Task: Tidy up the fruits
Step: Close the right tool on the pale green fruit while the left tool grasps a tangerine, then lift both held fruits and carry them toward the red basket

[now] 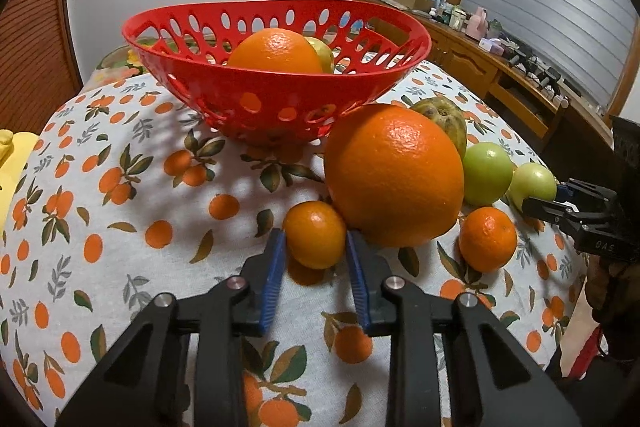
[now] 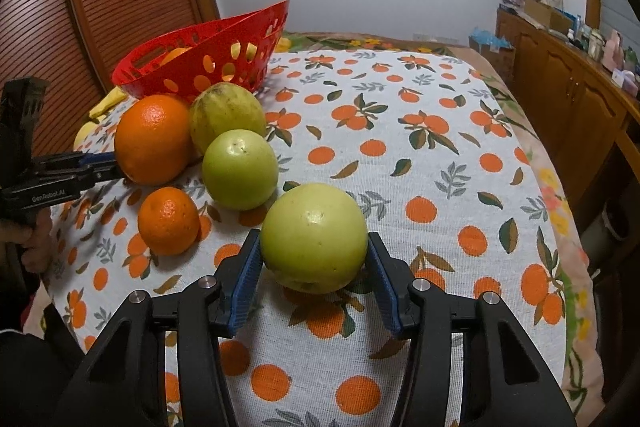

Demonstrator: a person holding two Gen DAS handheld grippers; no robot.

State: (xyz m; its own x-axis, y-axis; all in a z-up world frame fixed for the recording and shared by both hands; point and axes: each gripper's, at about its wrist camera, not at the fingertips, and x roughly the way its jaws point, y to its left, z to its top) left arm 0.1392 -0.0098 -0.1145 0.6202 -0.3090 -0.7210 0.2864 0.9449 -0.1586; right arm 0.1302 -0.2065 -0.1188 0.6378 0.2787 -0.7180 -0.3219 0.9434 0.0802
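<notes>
A: Left gripper [image 1: 315, 241] status?
B: We read its blue pads at both flanks of a small mandarin [image 1: 315, 234], grasping it on the tablecloth [image 1: 120, 247], just before the big orange [image 1: 394, 175]. The mandarin is slightly flattened, its axis near upright; skin glossy.
A: Right gripper [image 2: 314, 247]?
B: We see it clasping a pale green apple [image 2: 314, 237], round, stem end facing up toward us, skin speckled. The red basket [image 1: 256, 103] holds another orange [image 1: 276, 51].

Both wrist views skim low over the tablecloth [image 1: 120, 227], close, sharing the large orange [image 1: 394, 175] [image 2: 152, 139].
</notes>
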